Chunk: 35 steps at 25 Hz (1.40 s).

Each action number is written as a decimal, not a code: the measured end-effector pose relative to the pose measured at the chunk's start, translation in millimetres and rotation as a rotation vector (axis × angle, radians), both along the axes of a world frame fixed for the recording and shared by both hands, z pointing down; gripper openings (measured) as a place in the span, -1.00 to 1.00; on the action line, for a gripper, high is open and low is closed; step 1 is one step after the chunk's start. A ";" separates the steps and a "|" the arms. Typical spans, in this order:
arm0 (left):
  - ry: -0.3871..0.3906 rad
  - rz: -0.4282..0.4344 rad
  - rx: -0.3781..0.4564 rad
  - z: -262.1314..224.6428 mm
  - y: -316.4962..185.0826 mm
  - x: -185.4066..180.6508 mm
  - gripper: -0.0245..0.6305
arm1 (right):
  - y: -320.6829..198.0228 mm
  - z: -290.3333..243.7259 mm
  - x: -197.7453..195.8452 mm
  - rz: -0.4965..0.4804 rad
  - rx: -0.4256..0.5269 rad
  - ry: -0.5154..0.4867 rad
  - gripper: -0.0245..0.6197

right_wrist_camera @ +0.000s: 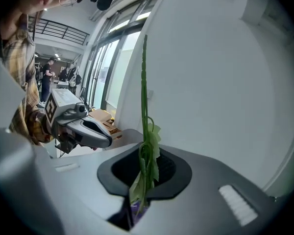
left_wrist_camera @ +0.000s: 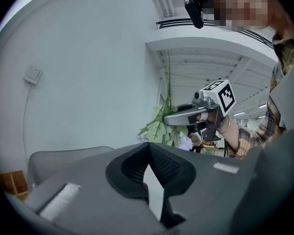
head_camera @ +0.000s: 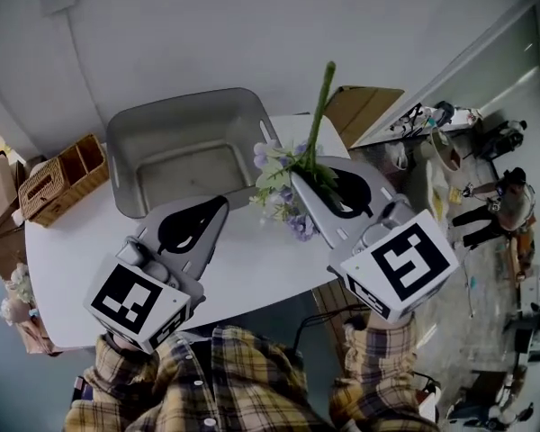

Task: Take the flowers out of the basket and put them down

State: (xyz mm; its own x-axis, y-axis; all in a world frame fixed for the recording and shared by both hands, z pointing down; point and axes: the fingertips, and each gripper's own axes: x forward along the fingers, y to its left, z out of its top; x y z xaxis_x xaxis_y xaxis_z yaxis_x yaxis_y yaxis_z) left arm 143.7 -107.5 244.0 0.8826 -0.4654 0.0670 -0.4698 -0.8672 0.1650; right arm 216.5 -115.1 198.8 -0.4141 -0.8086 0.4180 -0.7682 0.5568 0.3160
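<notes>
Above the white table (head_camera: 252,264), right gripper (head_camera: 297,183) clamped on the flowers (head_camera: 274,180) by the stem, blooms hanging. Left gripper (head_camera: 222,203) tips together, empty.

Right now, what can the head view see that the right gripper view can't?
Only the head view shows the wicker basket on the white table and the bare inside of the grey tub.

Only the right gripper view shows, close up, the right gripper with its jaws closed on the flowers at the green stem, and tall windows behind.

Both show the flowers held with the stem pointing up, and the left gripper beside them.
</notes>
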 end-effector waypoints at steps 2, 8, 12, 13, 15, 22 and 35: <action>-0.004 0.017 -0.003 2.8 1.8 5.1 -0.89 | 4.6 13.4 5.9 0.030 -0.015 0.007 -0.82; -0.030 0.024 -0.021 6.5 2.1 8.3 -0.89 | 10.2 62.0 17.7 0.097 -0.067 0.045 -0.82; -0.031 0.027 -0.009 8.4 6.5 10.2 -0.89 | 22.1 104.4 24.7 0.124 -0.113 0.076 -0.82; -0.033 0.024 -0.011 9.6 7.0 9.4 -0.89 | 24.3 115.3 25.5 0.131 -0.119 0.082 -0.82; -0.039 0.018 -0.017 13.2 7.6 6.4 -0.89 | 27.0 138.3 26.5 0.149 -0.128 0.091 -0.81; -0.054 -0.022 -0.046 32.4 3.5 -19.3 -0.89 | 28.1 224.2 14.7 0.176 -0.192 0.106 -0.81; -0.082 -0.073 -0.085 46.4 -1.7 -39.8 -0.89 | 36.7 311.1 -4.5 0.088 -0.290 0.168 -0.74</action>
State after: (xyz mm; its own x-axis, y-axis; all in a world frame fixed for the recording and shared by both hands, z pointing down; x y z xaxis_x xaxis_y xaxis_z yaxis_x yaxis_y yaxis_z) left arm 103.9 -109.2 290.4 0.8366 -0.5176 0.1795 -0.5460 -0.8147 0.1952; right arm 212.0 -78.4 509.9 -0.2539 -0.6757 0.6921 -0.7683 0.5756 0.2800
